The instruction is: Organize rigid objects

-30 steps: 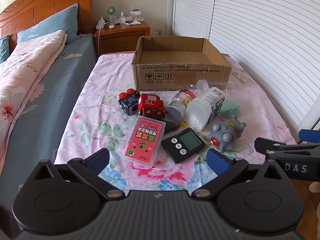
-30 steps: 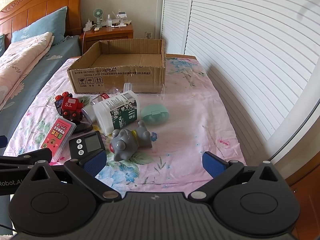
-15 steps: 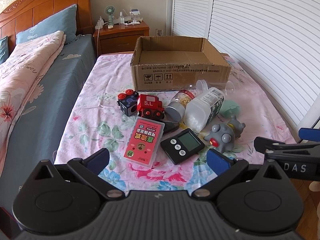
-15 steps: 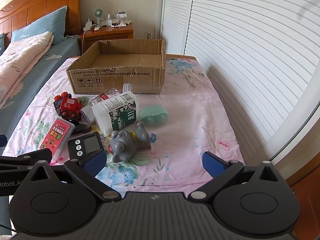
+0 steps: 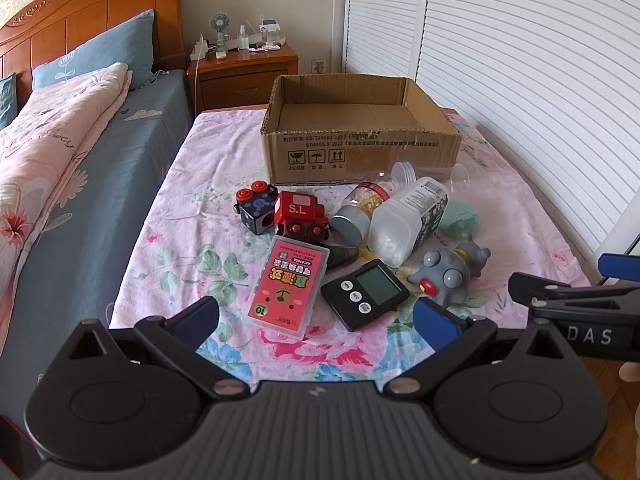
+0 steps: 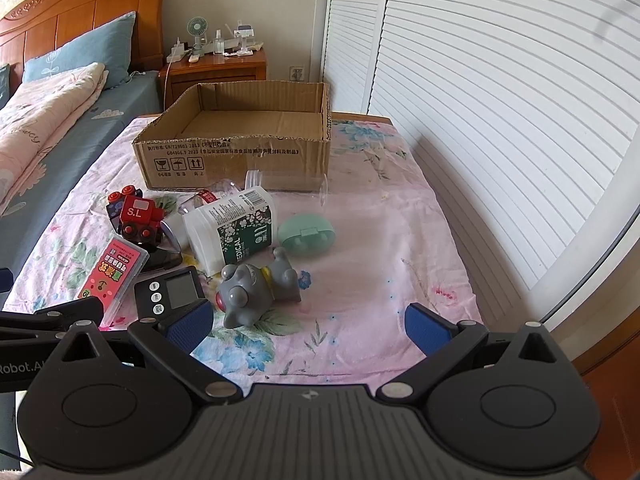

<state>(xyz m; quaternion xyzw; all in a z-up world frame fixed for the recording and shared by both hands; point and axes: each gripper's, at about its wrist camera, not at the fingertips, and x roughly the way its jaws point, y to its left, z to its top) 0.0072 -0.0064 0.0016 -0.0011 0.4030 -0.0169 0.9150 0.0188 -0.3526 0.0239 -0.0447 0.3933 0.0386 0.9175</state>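
Observation:
A pile of small objects lies on the floral cloth in front of an empty cardboard box (image 5: 360, 136) (image 6: 240, 136): a pink card case (image 5: 290, 286) (image 6: 112, 270), a black digital timer (image 5: 364, 294) (image 6: 170, 292), a red toy train (image 5: 302, 216) (image 6: 138, 216), a black cube toy (image 5: 256, 210), a white medical bottle (image 5: 406, 220) (image 6: 236, 228), a small jar (image 5: 360, 208), a grey toy animal (image 5: 448, 272) (image 6: 256, 290) and a mint green case (image 6: 306, 234). My left gripper (image 5: 316, 320) is open near the card case and timer. My right gripper (image 6: 306, 326) is open near the grey toy.
The floral-covered table (image 5: 192, 240) ends close to both grippers. A bed (image 5: 80, 140) runs along the left, a wooden nightstand (image 5: 244, 68) stands behind the box, and white louvred doors (image 6: 500, 80) line the right side.
Both grippers have crept slightly forward toward the pile, still open. The objects have not moved.

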